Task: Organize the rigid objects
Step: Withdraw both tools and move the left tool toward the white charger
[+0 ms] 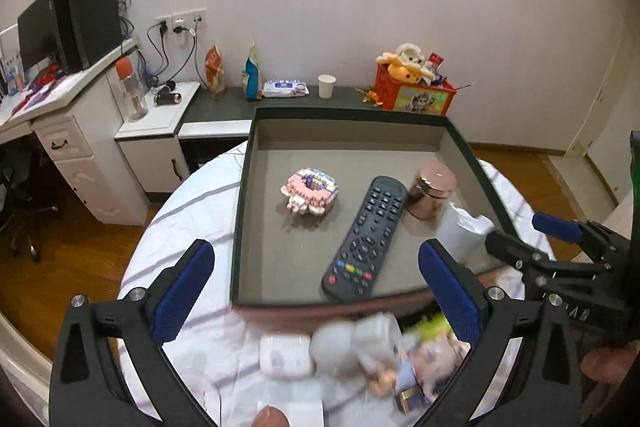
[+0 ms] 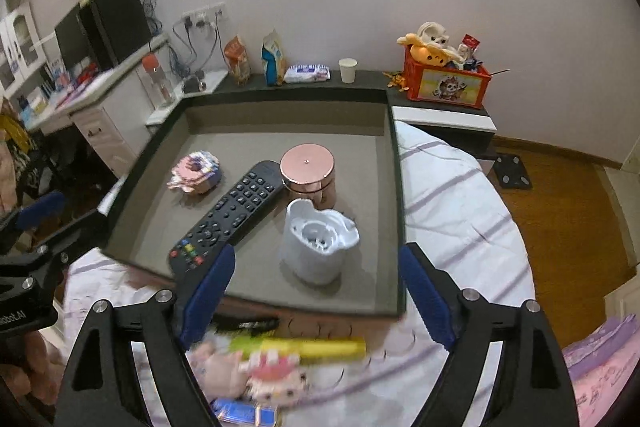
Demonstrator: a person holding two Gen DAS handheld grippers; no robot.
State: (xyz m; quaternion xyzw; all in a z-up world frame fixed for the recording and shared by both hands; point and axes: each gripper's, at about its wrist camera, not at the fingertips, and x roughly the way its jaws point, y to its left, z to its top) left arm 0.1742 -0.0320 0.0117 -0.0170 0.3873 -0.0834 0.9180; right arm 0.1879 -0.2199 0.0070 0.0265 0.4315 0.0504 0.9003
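Observation:
A dark tray (image 1: 348,115) (image 2: 280,95) with a grey floor sits on a round table under a striped white cloth (image 1: 192,195). Inside it lie a black remote (image 1: 366,239) (image 2: 232,215), a pink block model (image 1: 310,191) (image 2: 196,173), a rose-gold jar (image 1: 432,193) (image 2: 308,171) and a white plastic container (image 1: 464,231) (image 2: 318,247). My left gripper (image 1: 317,251) (image 2: 60,223) hovers open over the tray's near edge, holding nothing. At the right, my right gripper (image 2: 317,255) (image 1: 528,235) is open too, just short of the white container. Blurred small toys (image 1: 360,343) (image 2: 272,375) lie on the cloth below the fingers.
Behind the table runs a low dark shelf with an orange crate of plush toys (image 1: 412,91), a paper cup (image 1: 327,86), a wipes pack and snack bags. A white desk with a monitor (image 1: 40,27) stands at the left. Wooden floor surrounds the table.

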